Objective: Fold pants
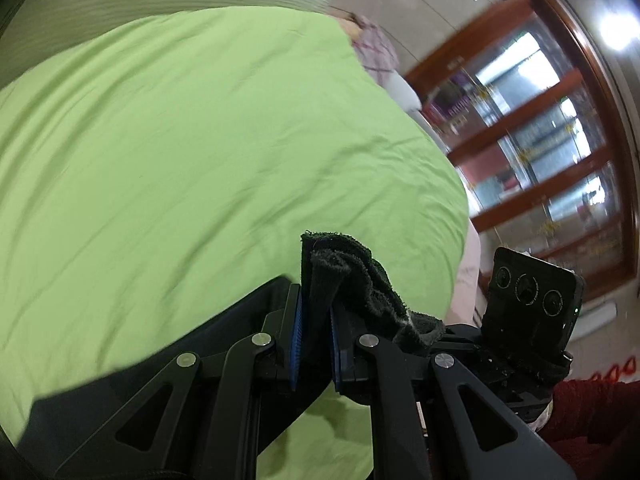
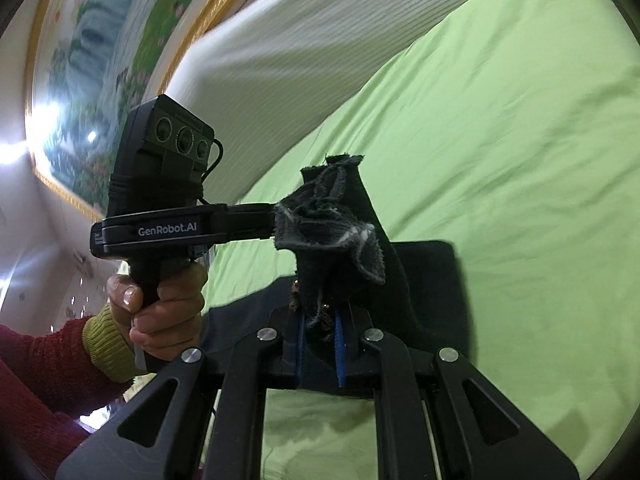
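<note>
Gripping bunched edges of the dark pants [image 2: 340,220], both grippers are clenched on cloth: the left gripper [image 1: 316,320] pinches a fuzzy hem between its blue-padded fingers [image 1: 295,332], and the right gripper [image 2: 320,332] clamps another gathered edge. The two stand just beside each other, so the held edges nearly meet while the rest of the garment hangs down and trails onto the green bed [image 2: 520,140]. Neither hand looks nearer to that trailing cloth, and its long axis cannot be told from here.
</note>
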